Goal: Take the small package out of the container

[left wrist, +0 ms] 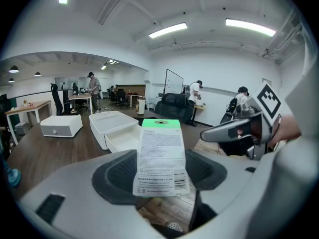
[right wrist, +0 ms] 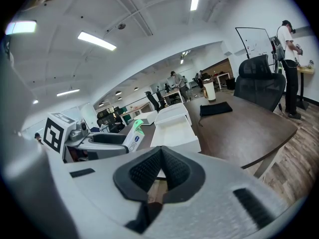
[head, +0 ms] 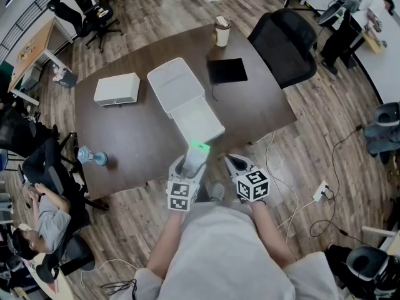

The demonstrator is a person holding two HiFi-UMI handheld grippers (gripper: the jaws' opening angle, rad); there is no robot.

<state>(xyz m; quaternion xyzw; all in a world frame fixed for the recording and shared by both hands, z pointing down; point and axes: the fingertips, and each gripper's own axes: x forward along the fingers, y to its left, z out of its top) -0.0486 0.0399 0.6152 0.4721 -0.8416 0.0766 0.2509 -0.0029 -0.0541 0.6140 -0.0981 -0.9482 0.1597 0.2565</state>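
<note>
My left gripper (head: 189, 165) is shut on the small package (head: 197, 154), a white card pack with a green top, held upright off the table's near edge. In the left gripper view the package (left wrist: 160, 156) stands between the dark pads of the left gripper (left wrist: 160, 177), printed back facing the camera. The open white container (head: 197, 122) lies on the table just beyond, its lid (head: 175, 83) swung back. My right gripper (head: 238, 165) hangs beside the left one, shut and empty; its pads (right wrist: 172, 171) meet in the right gripper view, where the package (right wrist: 133, 136) shows at left.
On the brown table (head: 125, 130) sit a white drawer box (head: 117, 89), a black pouch (head: 227, 70), a paper cup (head: 222, 31) and a blue object (head: 92, 157). A black office chair (head: 284, 42) stands at the far right corner. A person sits at lower left.
</note>
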